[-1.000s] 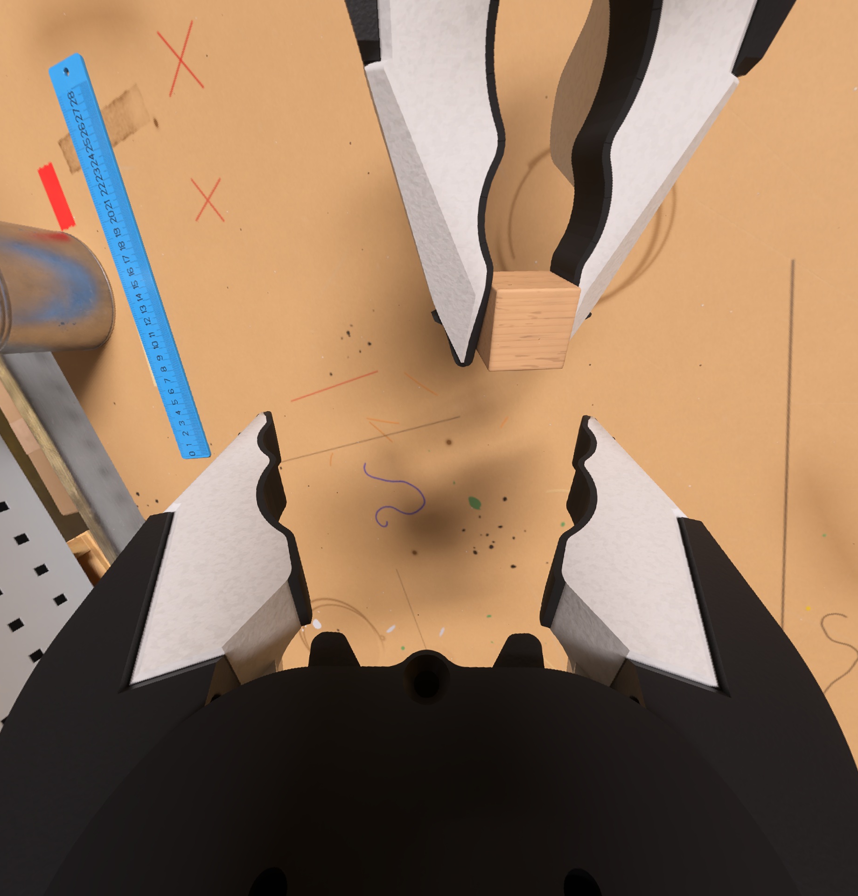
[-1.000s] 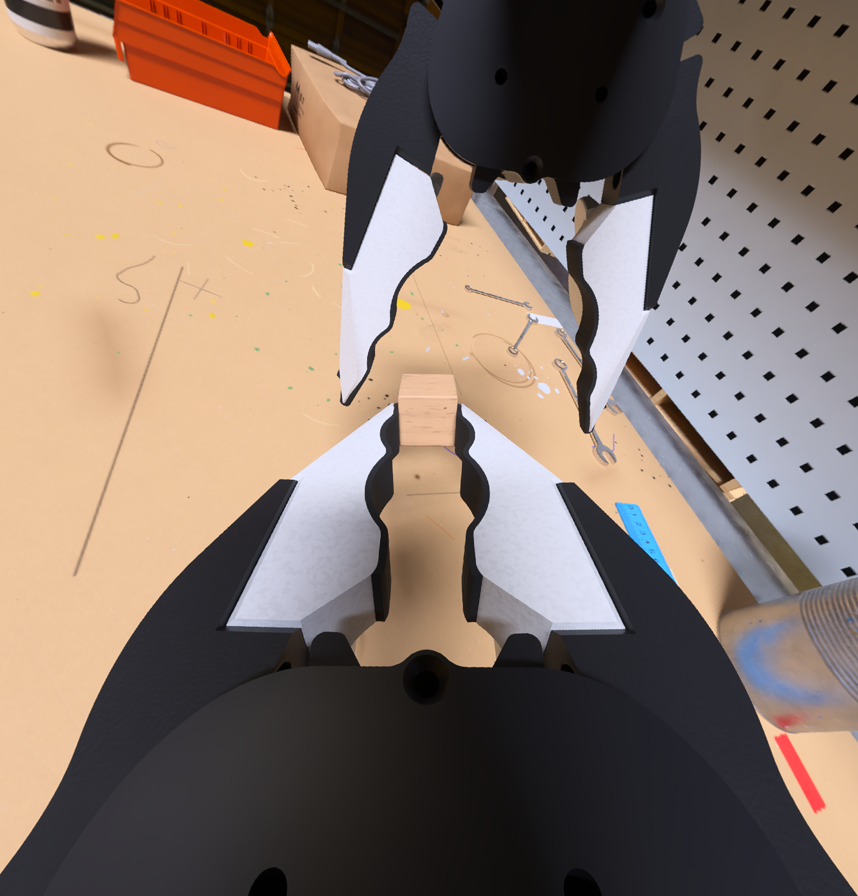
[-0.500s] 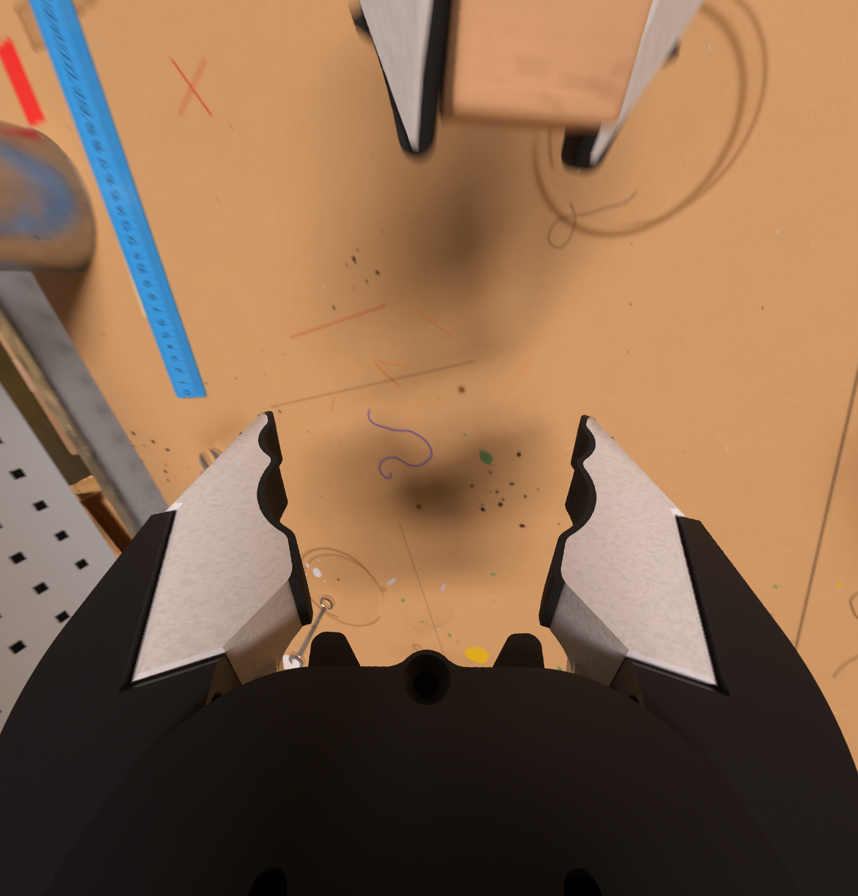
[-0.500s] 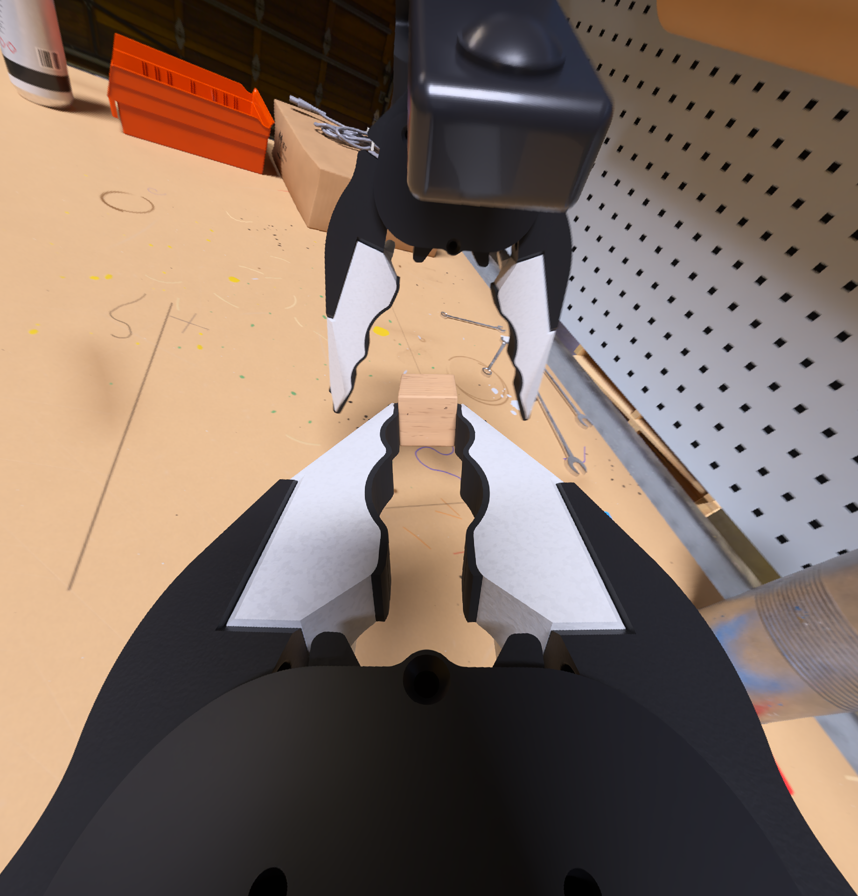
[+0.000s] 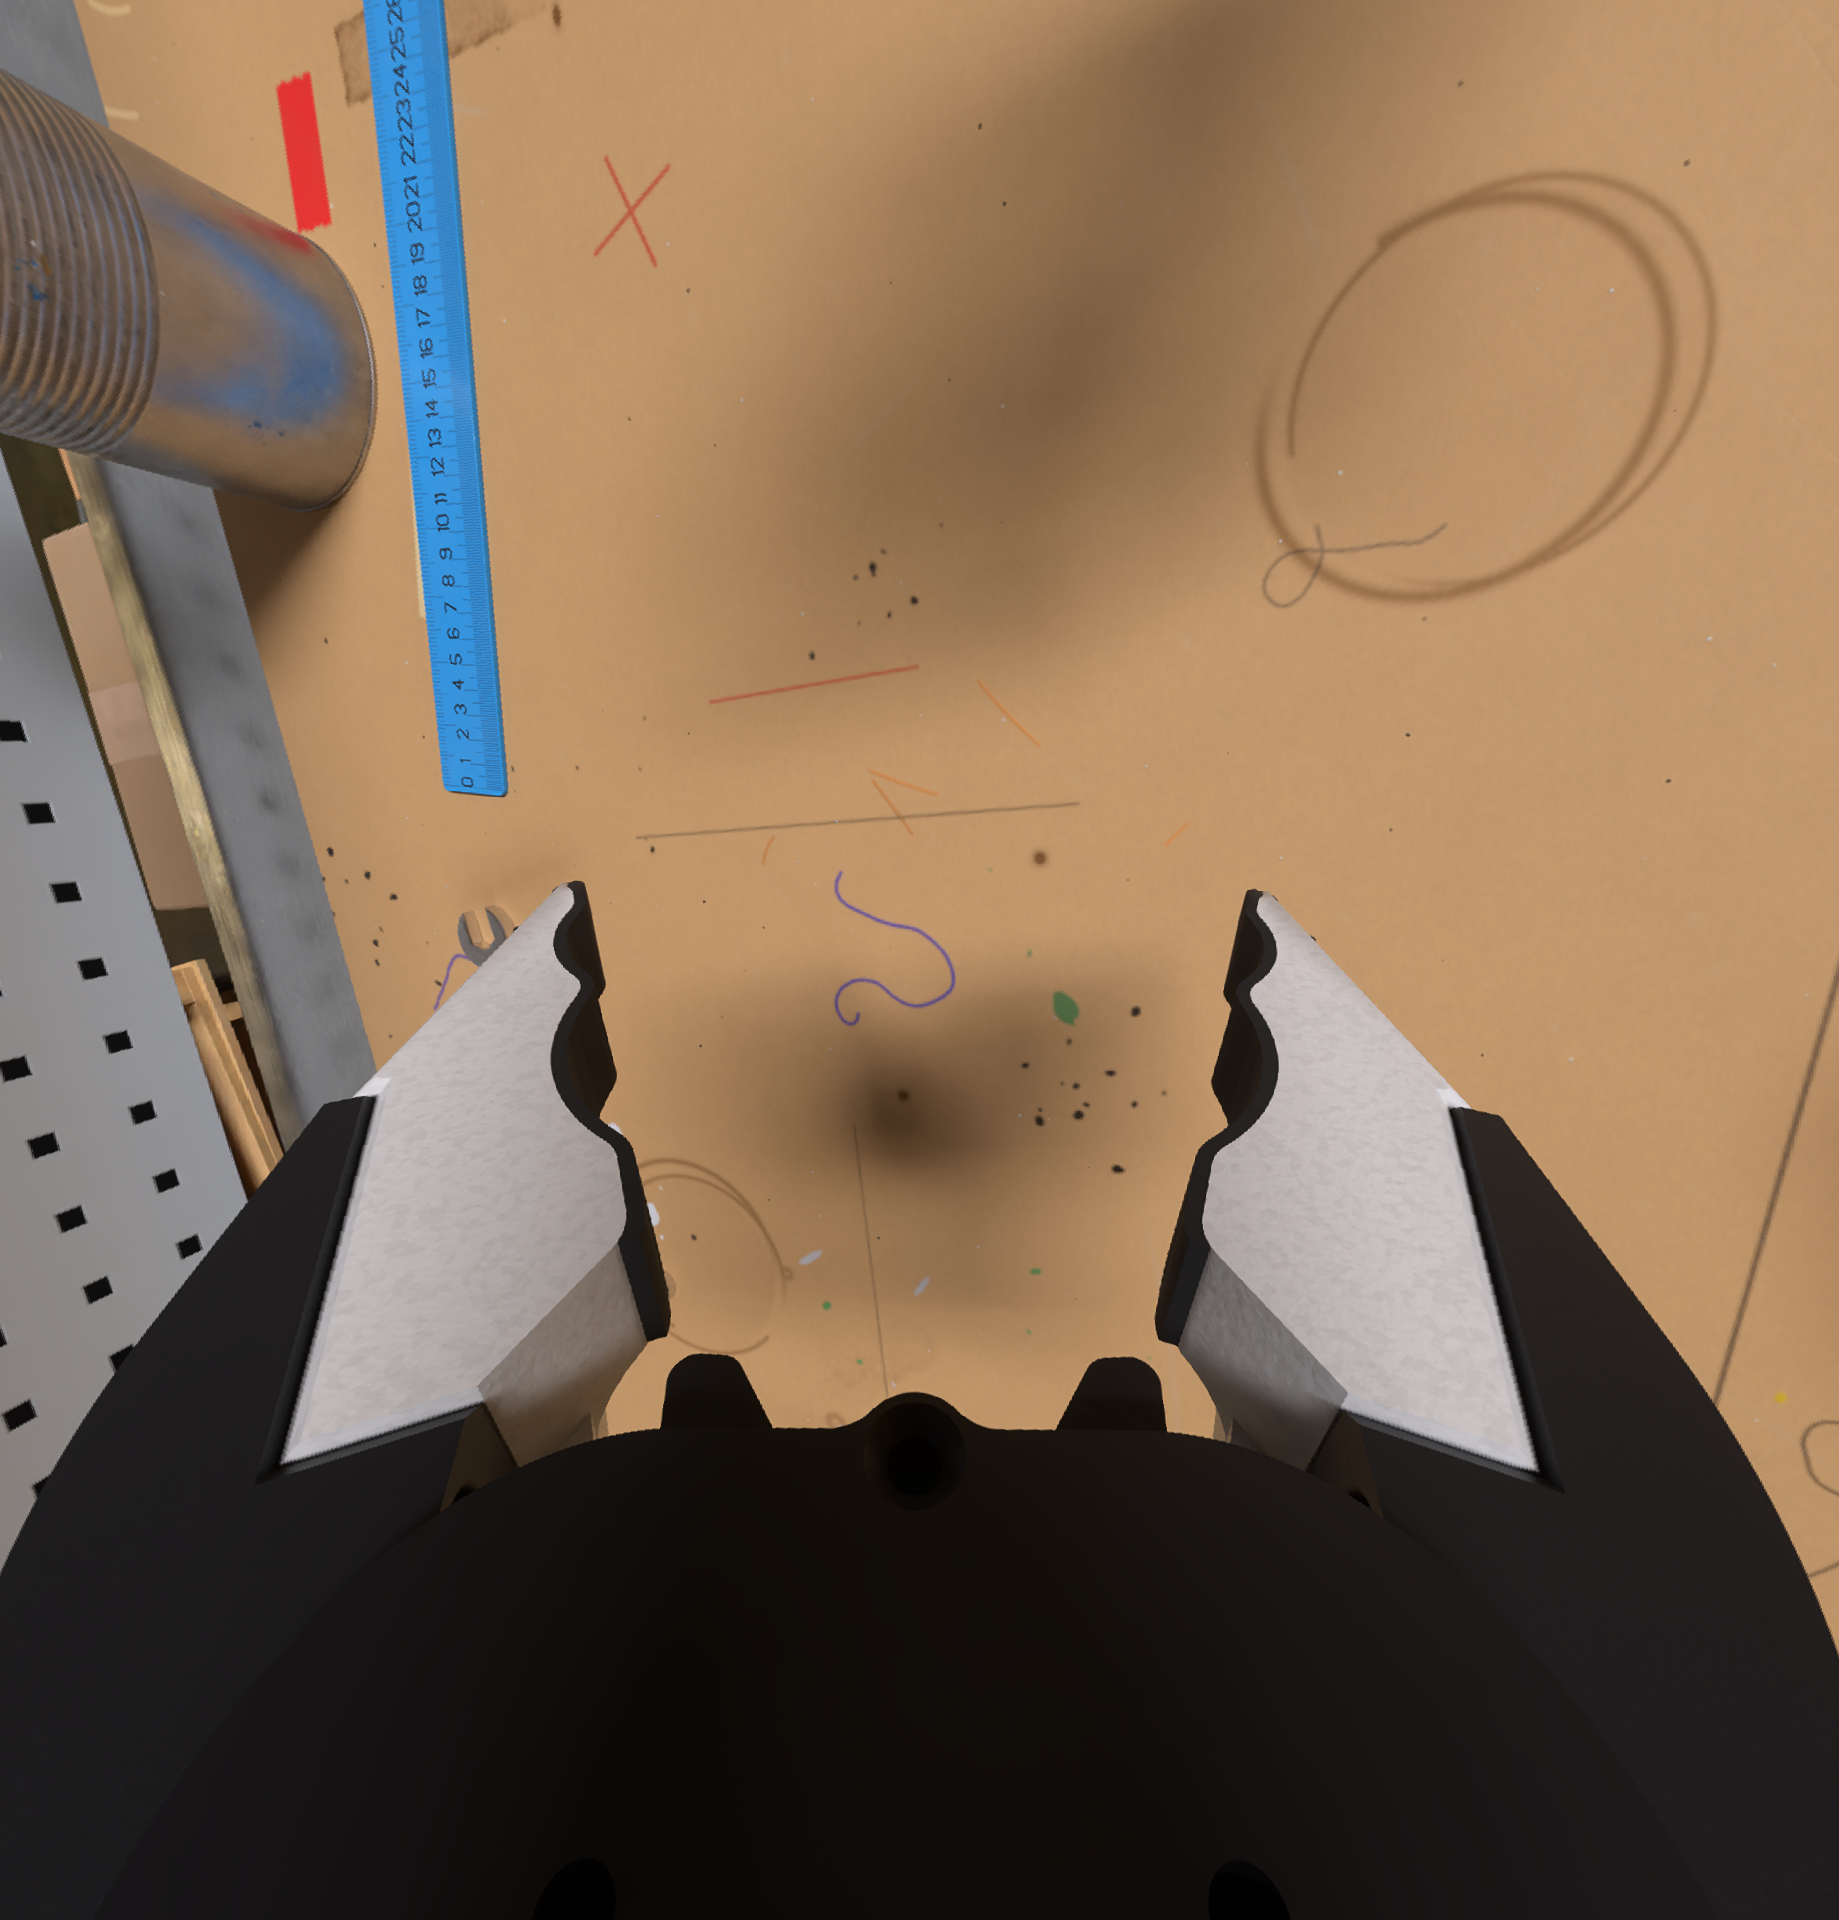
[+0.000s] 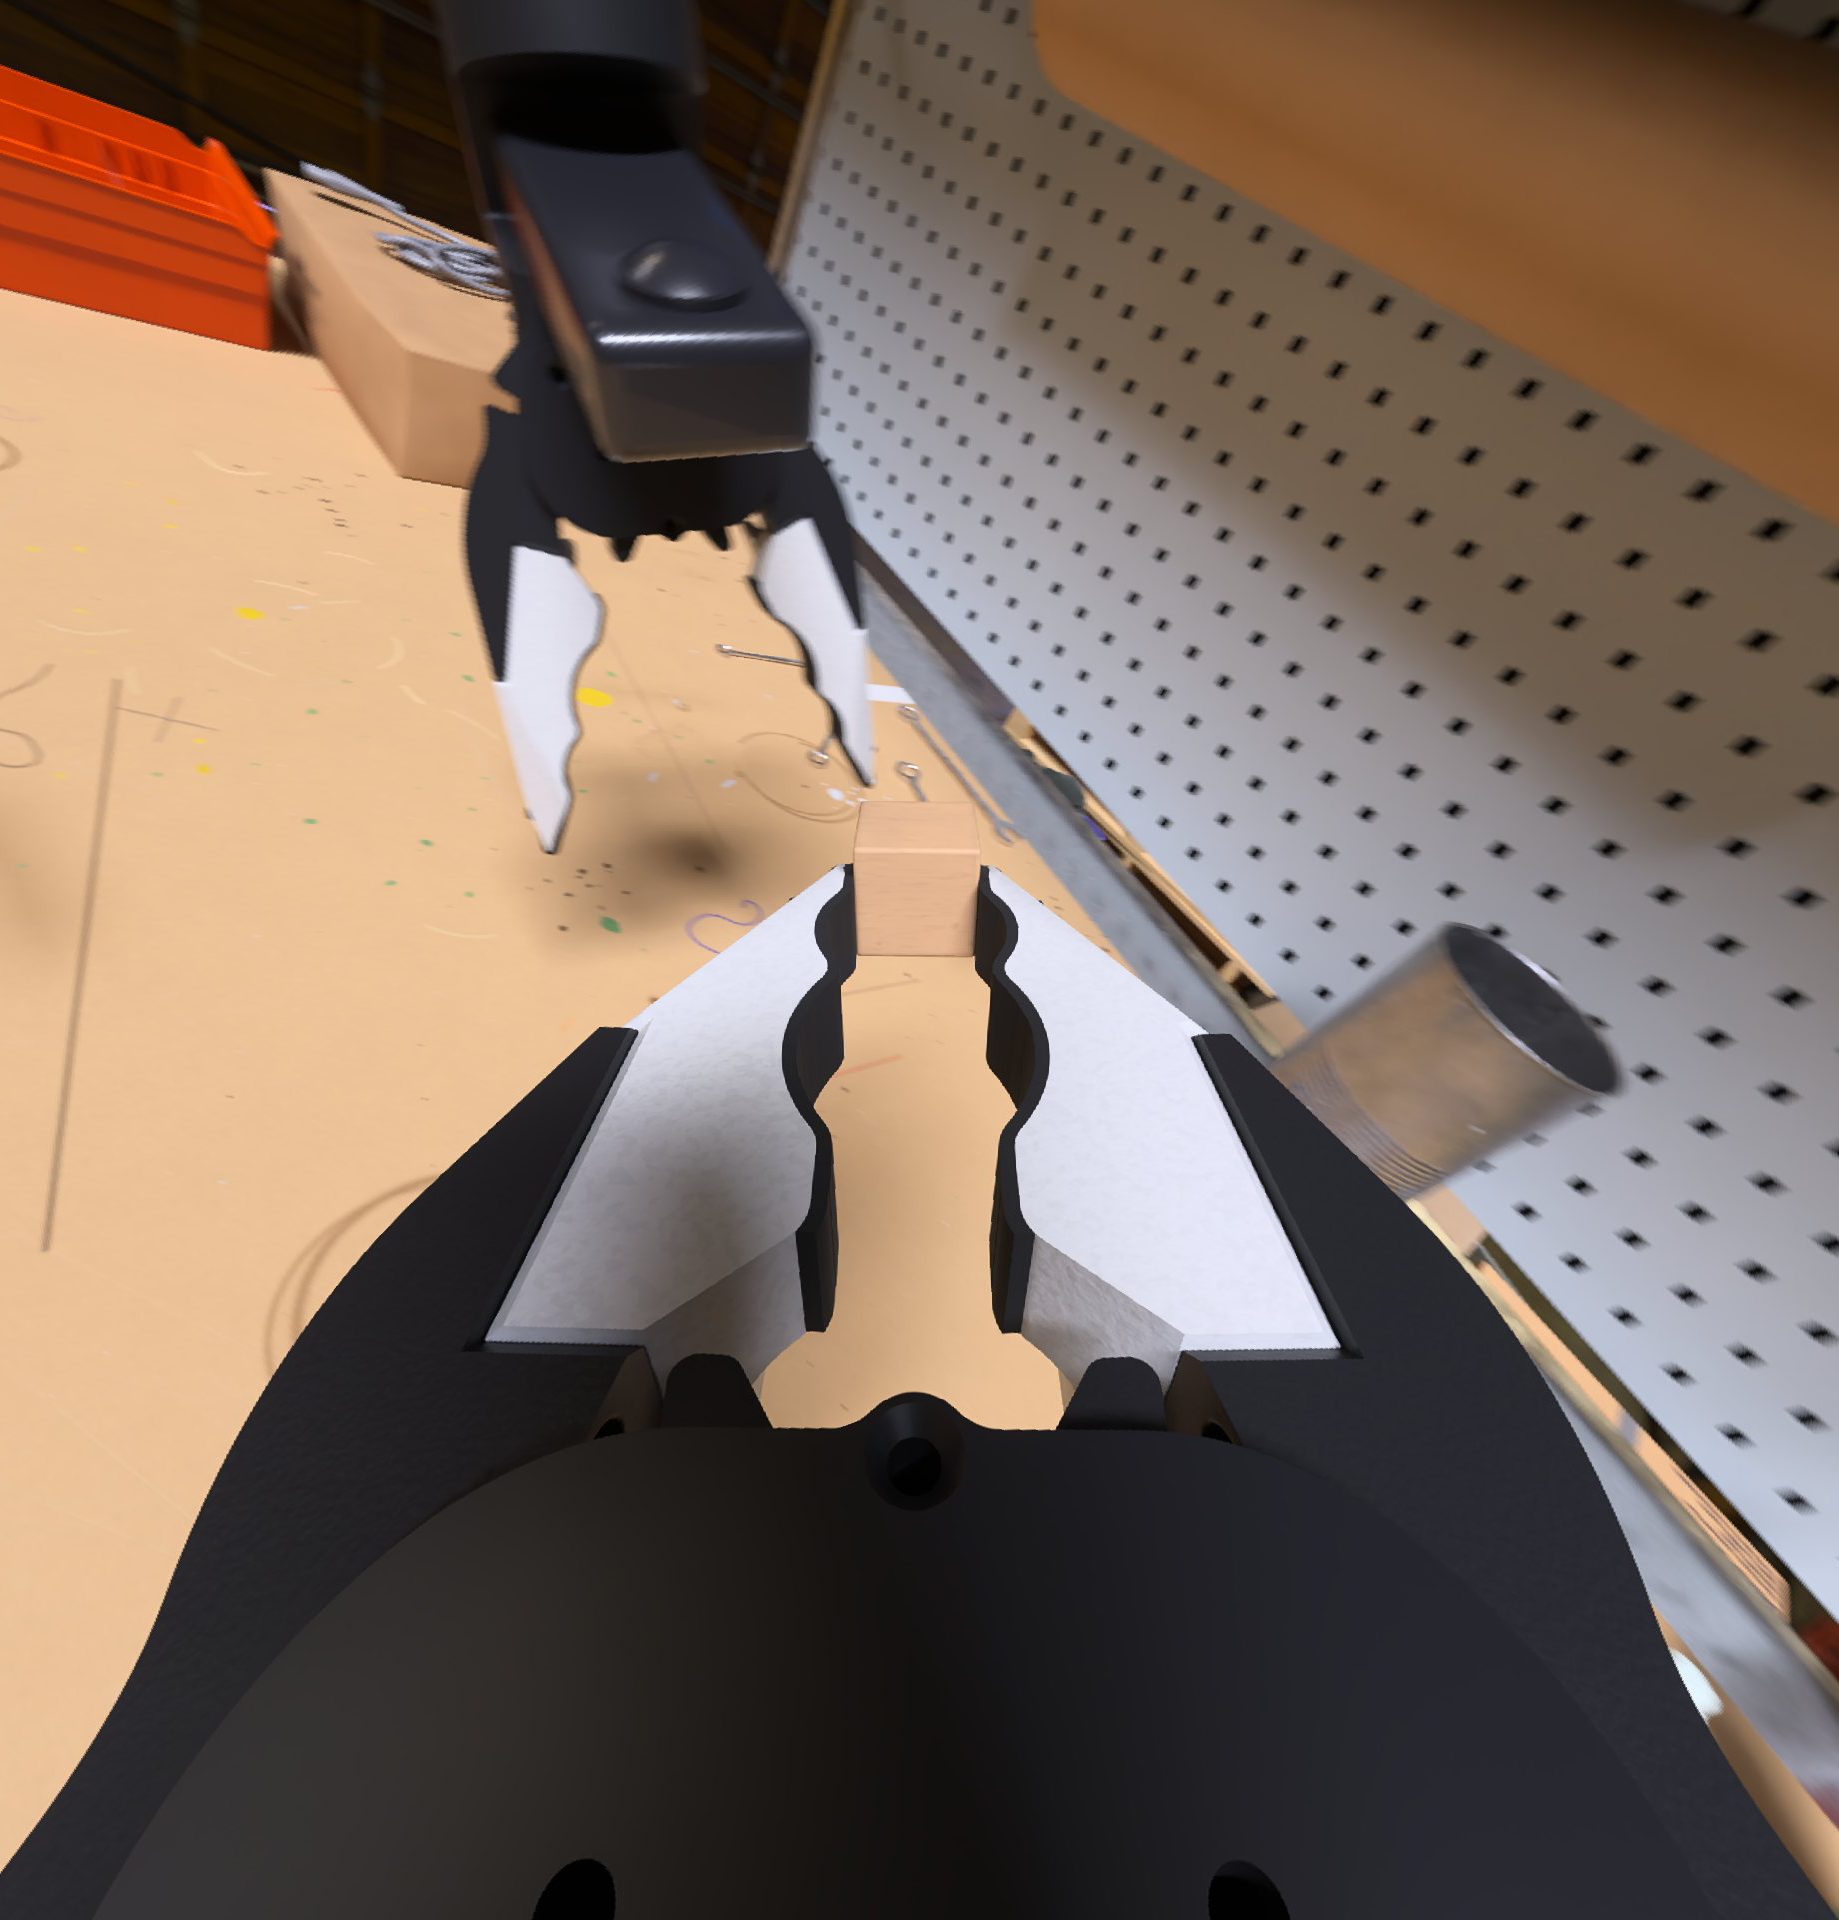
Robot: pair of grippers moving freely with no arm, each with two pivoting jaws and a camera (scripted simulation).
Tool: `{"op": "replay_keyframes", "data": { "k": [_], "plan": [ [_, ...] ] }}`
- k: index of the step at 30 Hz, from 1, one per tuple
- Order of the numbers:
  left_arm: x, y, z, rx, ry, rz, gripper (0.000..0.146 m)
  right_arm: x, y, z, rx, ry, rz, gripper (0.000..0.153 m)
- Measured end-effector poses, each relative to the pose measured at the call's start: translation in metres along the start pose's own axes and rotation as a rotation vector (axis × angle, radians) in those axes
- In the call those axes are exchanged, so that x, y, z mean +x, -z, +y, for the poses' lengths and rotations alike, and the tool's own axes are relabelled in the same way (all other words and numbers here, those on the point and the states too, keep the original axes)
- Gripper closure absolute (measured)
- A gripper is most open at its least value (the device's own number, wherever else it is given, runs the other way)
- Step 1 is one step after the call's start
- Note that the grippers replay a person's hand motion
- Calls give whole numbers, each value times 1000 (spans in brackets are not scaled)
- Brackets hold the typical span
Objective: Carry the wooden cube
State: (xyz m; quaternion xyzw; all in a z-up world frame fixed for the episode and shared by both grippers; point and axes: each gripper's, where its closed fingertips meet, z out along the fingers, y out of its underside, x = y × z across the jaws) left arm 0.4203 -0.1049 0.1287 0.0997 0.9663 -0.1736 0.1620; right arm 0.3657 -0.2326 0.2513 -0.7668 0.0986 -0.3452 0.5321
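Observation:
The small wooden cube (image 6: pixel 915 878) sits pinched between the tips of my right gripper (image 6: pixel 915 883), held up above the tan workbench. My left gripper (image 5: pixel 910 904) is open and empty, looking down at bare bench. It also shows in the right wrist view (image 6: pixel 702 800), hanging open above the bench, ahead and to the left of the cube. The cube and the right gripper are out of the left wrist view.
A threaded metal pipe (image 5: pixel 167 312) (image 6: pixel 1445 1060) and a blue ruler (image 5: pixel 442 416) lie by the grey pegboard wall (image 6: pixel 1414 623) (image 5: pixel 42 1039). An orange bin (image 6: pixel 94 229), a cardboard box (image 6: pixel 395 353) and small wrenches (image 6: pixel 936 758) lie farther off.
My right gripper has lifted the cube off the bench and out of the left wrist view. The left gripper has drawn back, still open.

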Motion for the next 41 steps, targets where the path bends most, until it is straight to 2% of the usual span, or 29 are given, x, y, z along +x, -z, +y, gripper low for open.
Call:
{"op": "replay_keyframes", "data": {
  "k": [10,17,23,28,31,35,38,41],
  "plan": [
    [5,1,4,41,38,-12,26,99,104,-4,-72,3,284,131],
    [8,2,6,51,59,-10,26,155,192,21,-166,21,546,131],
    [13,-1,6,42,51,2,26,175,252,59,-243,17,701,131],
    [15,-2,5,38,47,9,26,176,271,111,-374,50,780,131],
    [17,-3,2,35,38,14,26,172,272,144,-465,57,784,131],
    [19,-2,2,29,34,18,26,157,262,174,-555,86,737,131],
    [21,-3,3,25,33,21,26,144,254,201,-701,164,677,131],
    [22,-4,1,25,26,23,26,130,248,227,-825,170,579,131]
  ]
}}
